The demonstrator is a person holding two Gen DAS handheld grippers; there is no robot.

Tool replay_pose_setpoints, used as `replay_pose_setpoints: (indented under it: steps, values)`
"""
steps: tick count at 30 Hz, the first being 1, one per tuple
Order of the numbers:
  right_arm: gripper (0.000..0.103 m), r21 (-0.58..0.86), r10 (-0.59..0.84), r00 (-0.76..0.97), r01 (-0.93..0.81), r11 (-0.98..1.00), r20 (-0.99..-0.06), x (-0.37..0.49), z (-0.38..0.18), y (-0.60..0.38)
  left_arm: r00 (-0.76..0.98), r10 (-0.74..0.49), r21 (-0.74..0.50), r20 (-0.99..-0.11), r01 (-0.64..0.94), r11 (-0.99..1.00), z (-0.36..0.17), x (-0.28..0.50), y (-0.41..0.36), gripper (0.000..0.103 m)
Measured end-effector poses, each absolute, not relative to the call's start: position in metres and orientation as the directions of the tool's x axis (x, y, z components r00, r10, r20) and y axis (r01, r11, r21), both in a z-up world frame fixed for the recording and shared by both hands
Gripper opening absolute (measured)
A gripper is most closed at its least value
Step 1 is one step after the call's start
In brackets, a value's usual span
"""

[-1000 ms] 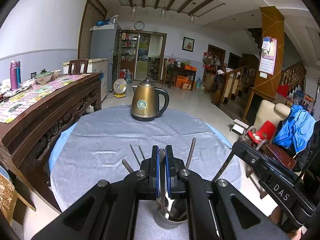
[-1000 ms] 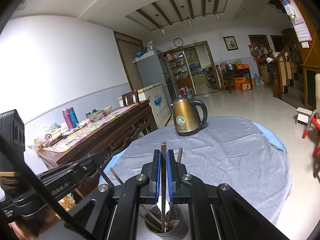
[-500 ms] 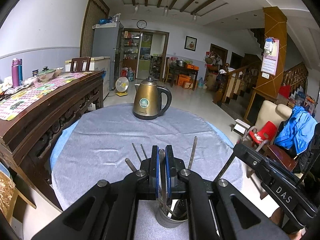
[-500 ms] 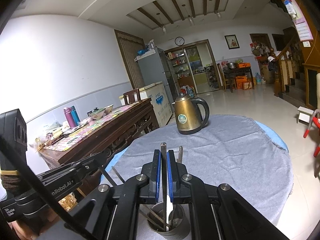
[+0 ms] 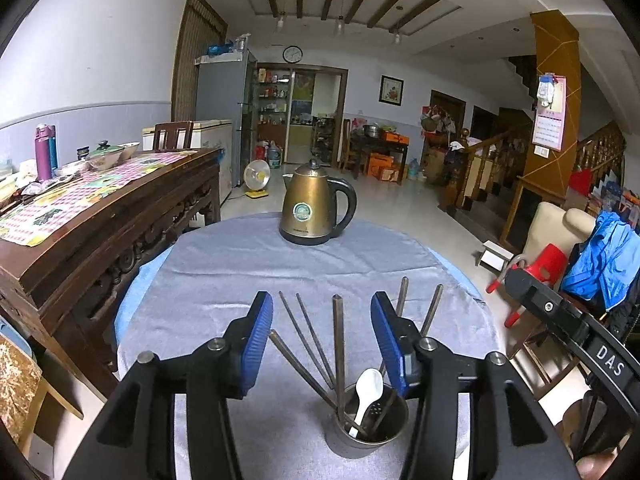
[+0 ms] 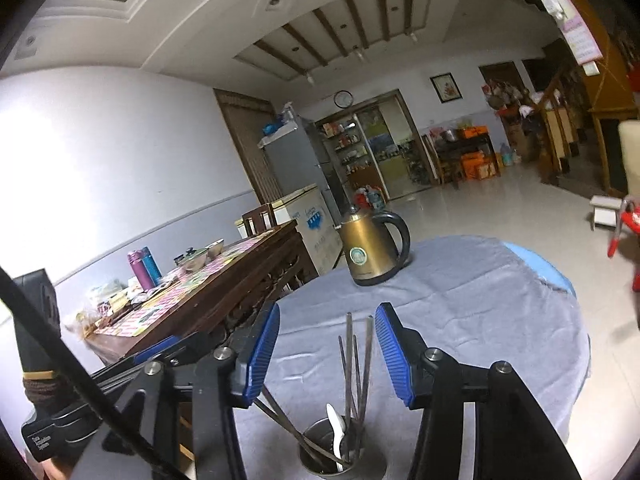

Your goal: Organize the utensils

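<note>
A steel utensil cup [image 5: 366, 428] stands on the grey cloth near the table's front edge, below my left gripper [image 5: 322, 338]. Several metal chopsticks [image 5: 338, 344] and a white spoon [image 5: 366, 390] stand in it. The left gripper is open and empty above the cup, and the chopsticks rise between its blue pads. In the right wrist view the cup [image 6: 340, 454] sits below my right gripper [image 6: 328, 354], which is open and empty, with the chopsticks [image 6: 356, 360] between its pads. The left gripper's body [image 6: 120, 392] shows at the left of the right wrist view.
A bronze electric kettle [image 5: 314, 204] stands at the far side of the round table [image 5: 224, 264]. A dark wooden sideboard [image 5: 96, 216] with bowls and bottles runs close along the left. Chairs and a red stool [image 5: 544, 260] stand to the right.
Both grippers were shut on utensils standing over the cup; both have opened and the utensils now rest in the cup. The right gripper has tilted and swung a little.
</note>
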State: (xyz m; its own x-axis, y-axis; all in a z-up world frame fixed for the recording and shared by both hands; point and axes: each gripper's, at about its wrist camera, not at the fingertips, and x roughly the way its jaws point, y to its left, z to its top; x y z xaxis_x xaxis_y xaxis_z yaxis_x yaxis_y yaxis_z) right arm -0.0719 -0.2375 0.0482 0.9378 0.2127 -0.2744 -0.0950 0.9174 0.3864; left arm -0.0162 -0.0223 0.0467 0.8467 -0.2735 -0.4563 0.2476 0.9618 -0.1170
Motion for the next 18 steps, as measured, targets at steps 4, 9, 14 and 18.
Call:
replay_pose_setpoints:
  steps: [4,9,14,18]
  values:
    - [0.054,0.407,0.200,0.933,-0.066,0.911,-0.299,-0.067,0.042,-0.244,0.857,-0.247,-0.104,-0.452,0.224,0.969,0.046,-0.016,-0.020,0.060]
    - [0.054,0.417,0.186,0.925,-0.034,0.908,-0.330,-0.064,0.037,-0.253,0.872,-0.188,-0.070,-0.452,0.175,0.982,0.044,-0.015,-0.013,0.065]
    - [0.055,0.424,0.171,0.914,0.000,0.906,-0.367,-0.061,0.030,-0.261,0.889,-0.103,-0.010,-0.446,0.110,0.994,0.041,-0.014,-0.001,0.069]
    - [0.058,0.437,0.162,0.898,0.037,0.898,-0.409,-0.057,0.019,-0.270,0.893,-0.055,0.013,-0.447,0.068,0.998,0.037,-0.014,0.008,0.072]
